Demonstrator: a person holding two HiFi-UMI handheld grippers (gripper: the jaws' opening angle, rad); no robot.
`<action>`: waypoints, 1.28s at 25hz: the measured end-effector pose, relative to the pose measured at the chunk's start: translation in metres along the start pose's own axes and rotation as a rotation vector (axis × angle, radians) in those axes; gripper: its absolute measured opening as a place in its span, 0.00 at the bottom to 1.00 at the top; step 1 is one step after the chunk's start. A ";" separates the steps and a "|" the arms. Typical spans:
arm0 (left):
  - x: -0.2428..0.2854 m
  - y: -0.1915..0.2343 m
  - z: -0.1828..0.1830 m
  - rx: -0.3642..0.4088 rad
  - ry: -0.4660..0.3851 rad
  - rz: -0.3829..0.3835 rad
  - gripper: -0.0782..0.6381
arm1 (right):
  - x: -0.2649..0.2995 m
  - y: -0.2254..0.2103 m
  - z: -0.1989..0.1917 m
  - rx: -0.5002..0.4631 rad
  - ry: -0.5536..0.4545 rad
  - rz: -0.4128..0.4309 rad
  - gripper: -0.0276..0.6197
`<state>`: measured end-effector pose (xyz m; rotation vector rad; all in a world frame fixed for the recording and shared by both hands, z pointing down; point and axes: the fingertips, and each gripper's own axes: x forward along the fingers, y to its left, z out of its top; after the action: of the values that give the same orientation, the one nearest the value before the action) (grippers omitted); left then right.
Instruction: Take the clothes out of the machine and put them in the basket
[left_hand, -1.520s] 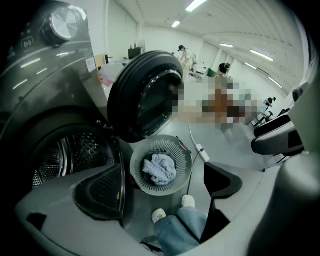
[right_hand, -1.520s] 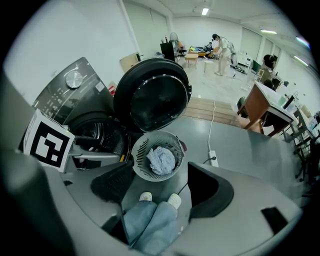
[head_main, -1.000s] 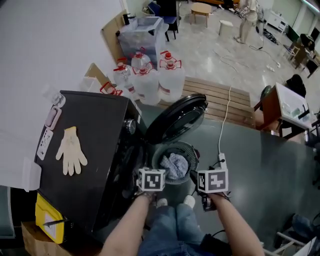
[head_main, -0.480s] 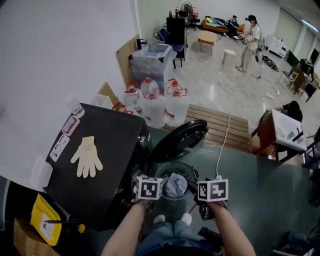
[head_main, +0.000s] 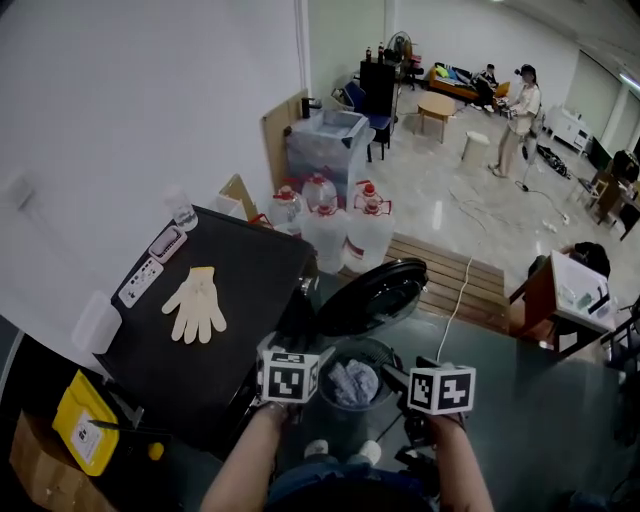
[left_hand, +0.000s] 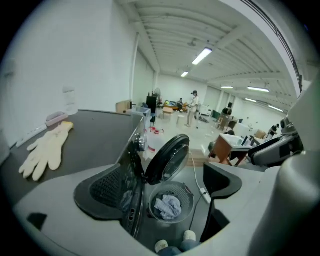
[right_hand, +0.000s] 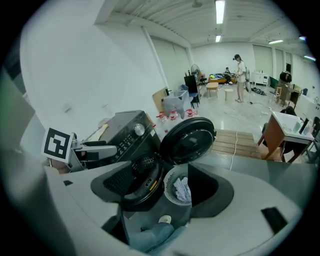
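Note:
The black washing machine (head_main: 215, 340) stands at the left with its round door (head_main: 372, 297) swung open. In front of it a round mesh basket (head_main: 331, 360) holds a crumpled pale blue-grey cloth (head_main: 354, 382). My left gripper (left_hand: 165, 187) hangs above and left of the basket, open, with nothing between its fingers. My right gripper (right_hand: 172, 187) hangs to the basket's right, also open and empty. In the left gripper view the basket (left_hand: 187, 192) with the cloth (left_hand: 167, 206) lies below, between the jaws. The inside of the drum is hidden.
A white glove (head_main: 196, 305) lies on the machine's top. Several water jugs (head_main: 345, 235) and a wooden pallet (head_main: 470, 285) stand behind the door. A white cable with a power strip (head_main: 455, 300) runs along the floor at the right. My shoes (head_main: 318, 450) are just below the basket.
Both grippers have risen away from the basket, still one at each side. The head view has tilted up, showing more of the room. The cloth in the basket has not moved.

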<state>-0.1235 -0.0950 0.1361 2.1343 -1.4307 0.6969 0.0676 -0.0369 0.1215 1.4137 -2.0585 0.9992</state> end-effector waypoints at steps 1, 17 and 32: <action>-0.007 0.005 0.005 0.002 -0.023 0.007 0.82 | -0.002 0.005 0.005 -0.012 -0.018 0.009 0.58; -0.114 0.061 0.057 0.114 -0.430 0.007 0.82 | -0.057 0.105 0.084 -0.200 -0.560 0.101 0.58; -0.178 0.022 0.088 0.232 -0.658 0.128 0.82 | -0.138 0.123 0.095 -0.559 -0.804 0.046 0.58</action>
<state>-0.1885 -0.0351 -0.0424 2.6179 -1.9011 0.2006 0.0093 -0.0007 -0.0749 1.5790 -2.6153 -0.2264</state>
